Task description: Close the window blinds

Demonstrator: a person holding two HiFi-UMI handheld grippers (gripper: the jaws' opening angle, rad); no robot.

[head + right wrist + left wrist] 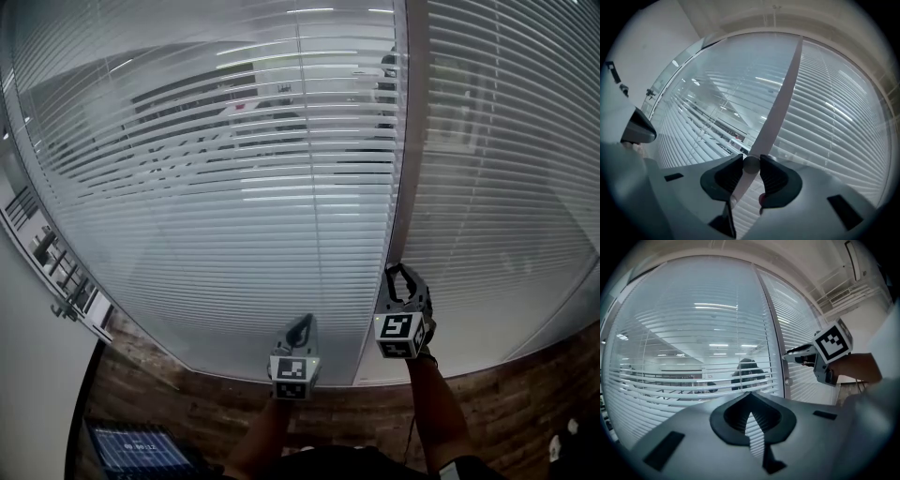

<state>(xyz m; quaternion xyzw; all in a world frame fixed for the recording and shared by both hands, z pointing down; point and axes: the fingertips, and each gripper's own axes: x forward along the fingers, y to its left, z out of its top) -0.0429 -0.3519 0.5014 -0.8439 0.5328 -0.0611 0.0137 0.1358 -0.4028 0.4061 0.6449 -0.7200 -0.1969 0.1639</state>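
Right gripper [400,274] pinches a round knob [751,165], its base hidden.

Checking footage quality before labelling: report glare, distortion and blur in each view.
Head view: fisheye bows the blinds; ceiling-light reflections streak them. Left gripper view: dark vignette corners, more reflections. Right gripper view: same bowing, knob between fingers looks soft.

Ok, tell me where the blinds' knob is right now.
In the right gripper view the knob sits on the vertical post between the blinds, clamped by the right tool; low, right of centre in the head view.
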